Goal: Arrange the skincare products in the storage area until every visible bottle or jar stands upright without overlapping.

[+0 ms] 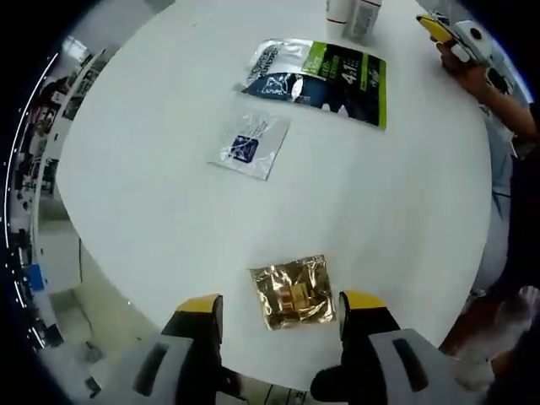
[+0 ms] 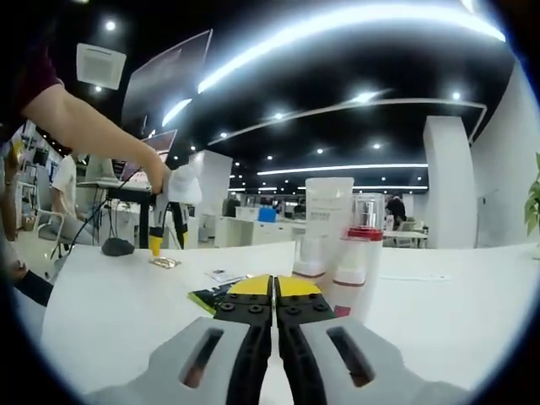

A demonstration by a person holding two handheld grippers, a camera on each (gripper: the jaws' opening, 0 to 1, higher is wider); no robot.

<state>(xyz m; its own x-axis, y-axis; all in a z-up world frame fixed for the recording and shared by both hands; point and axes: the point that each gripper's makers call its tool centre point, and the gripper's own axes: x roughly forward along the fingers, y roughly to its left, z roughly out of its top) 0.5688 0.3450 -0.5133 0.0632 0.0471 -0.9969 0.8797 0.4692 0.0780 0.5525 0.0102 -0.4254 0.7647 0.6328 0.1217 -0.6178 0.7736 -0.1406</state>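
A white tube (image 2: 325, 224) and a clear bottle with a red band (image 2: 361, 253) stand upright side by side on the white round table (image 2: 439, 321), just beyond my right gripper (image 2: 274, 285). Its yellow-tipped jaws are shut with nothing between them. In the left gripper view the same two containers (image 1: 354, 13) stand at the table's far edge. My left gripper (image 1: 283, 304) is open above the near edge, its jaws wide on either side of a gold sachet (image 1: 294, 293) lying flat.
A clear sachet with blue print (image 1: 251, 143) and a large dark blue and green packet (image 1: 321, 78) lie flat mid-table (image 1: 152, 186). The right gripper (image 1: 451, 34) and a hand show at the far right. An office with desks lies behind.
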